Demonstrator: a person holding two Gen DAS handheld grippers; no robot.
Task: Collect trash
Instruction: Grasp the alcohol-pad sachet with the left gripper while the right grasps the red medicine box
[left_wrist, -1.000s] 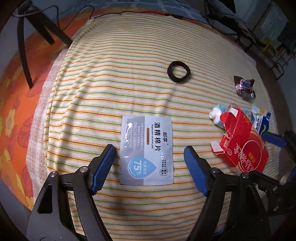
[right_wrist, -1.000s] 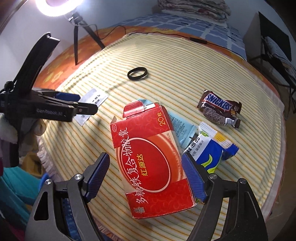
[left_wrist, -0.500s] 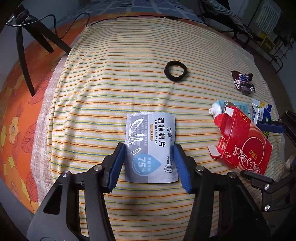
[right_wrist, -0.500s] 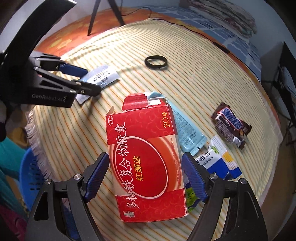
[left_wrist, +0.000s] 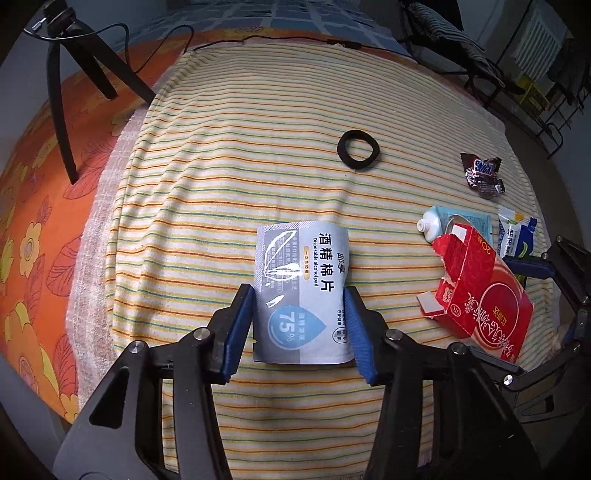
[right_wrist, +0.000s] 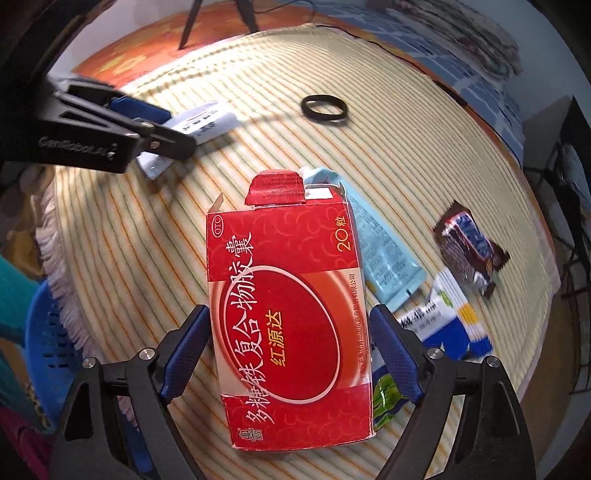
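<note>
My left gripper (left_wrist: 299, 325) is shut on a grey and white alcohol pad packet (left_wrist: 301, 291), which bows up between the blue pads on the striped cloth. It also shows in the right wrist view (right_wrist: 199, 125), with the left gripper (right_wrist: 147, 122) on it. My right gripper (right_wrist: 290, 350) has closed on a red medicine box (right_wrist: 288, 310) with a torn open top; both pads sit at its long sides. The box also shows at the right of the left wrist view (left_wrist: 480, 295).
A black ring (left_wrist: 358, 149) lies further back. A chocolate bar wrapper (right_wrist: 469, 251), a light blue tube (right_wrist: 384, 254) and a blue and white sachet (right_wrist: 450, 325) lie right of the box. A tripod (left_wrist: 62, 92) stands on the orange cloth. A blue basket (right_wrist: 48, 339) is below the cloth edge.
My left gripper closed from wide open onto the alcohol pad packet, which buckled upward. My right gripper moved over the red box and its jaws narrowed onto the box's sides.
</note>
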